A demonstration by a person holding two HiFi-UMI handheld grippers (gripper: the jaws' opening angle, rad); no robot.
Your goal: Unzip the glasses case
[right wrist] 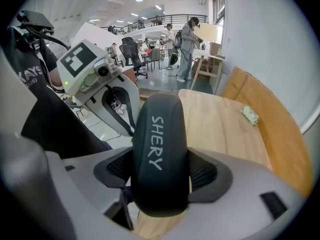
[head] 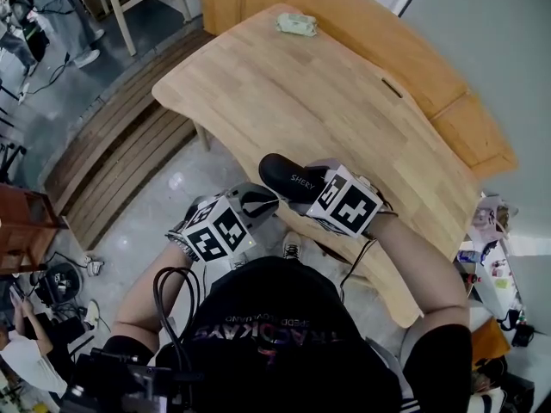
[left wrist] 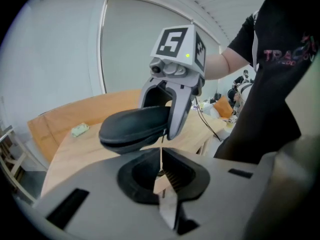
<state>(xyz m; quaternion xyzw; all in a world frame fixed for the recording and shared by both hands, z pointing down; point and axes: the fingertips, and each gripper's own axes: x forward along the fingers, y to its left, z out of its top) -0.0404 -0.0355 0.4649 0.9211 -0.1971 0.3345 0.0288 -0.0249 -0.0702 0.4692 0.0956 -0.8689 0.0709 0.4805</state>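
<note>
Firmly, the right gripper (right wrist: 161,173) clamps the black oval glasses case (right wrist: 159,144) between wide-set jaws by the pale wooden table's (head: 336,93) near edge; the left gripper's (left wrist: 161,168) jaws meet just beneath it.

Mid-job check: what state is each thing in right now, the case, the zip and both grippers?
left gripper: shut, seemingly on the zip pull
right gripper: jaws wide, clamped on the glasses case
glasses case: closed, held in the air
zip pull: pinched, zip not yet drawn open
</note>
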